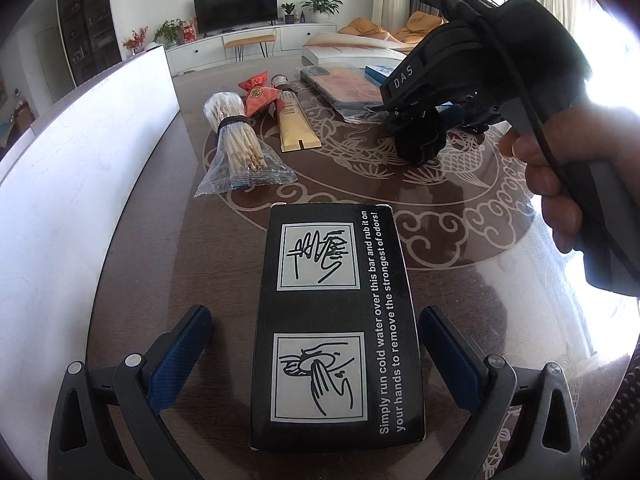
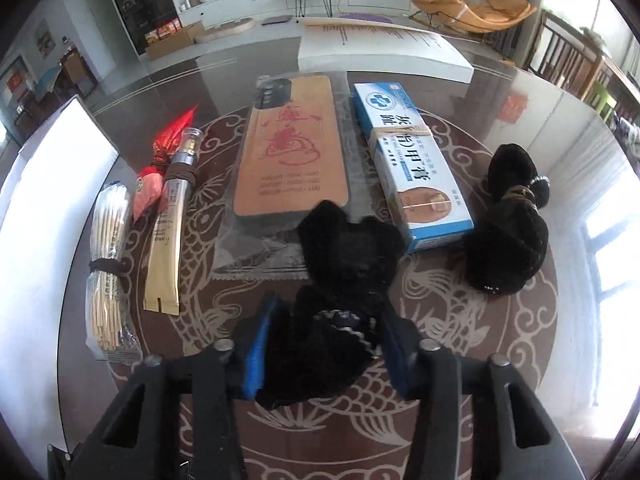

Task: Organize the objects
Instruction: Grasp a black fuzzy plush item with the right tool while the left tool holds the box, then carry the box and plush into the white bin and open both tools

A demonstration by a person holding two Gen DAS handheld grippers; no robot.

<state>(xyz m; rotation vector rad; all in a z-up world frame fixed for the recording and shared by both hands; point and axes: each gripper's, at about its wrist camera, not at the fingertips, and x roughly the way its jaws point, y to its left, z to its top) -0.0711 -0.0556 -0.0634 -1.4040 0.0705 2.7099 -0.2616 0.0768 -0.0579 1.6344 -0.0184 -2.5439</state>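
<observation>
The right tongs (image 2: 320, 344) pinch a soft, light black fabric pouch (image 2: 340, 280) on the desk (image 2: 520, 340), best held at its bunched middle, while the left tongs (image 1: 316, 356) stand open astride a stiff black box (image 1: 336, 320).

black box (image 1: 336, 328), white print, blue fingers (image 1: 180, 360)

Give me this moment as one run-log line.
left gripper: open, straddling black box | right gripper: shut on black fabric bundle | table: second black bundle
</observation>
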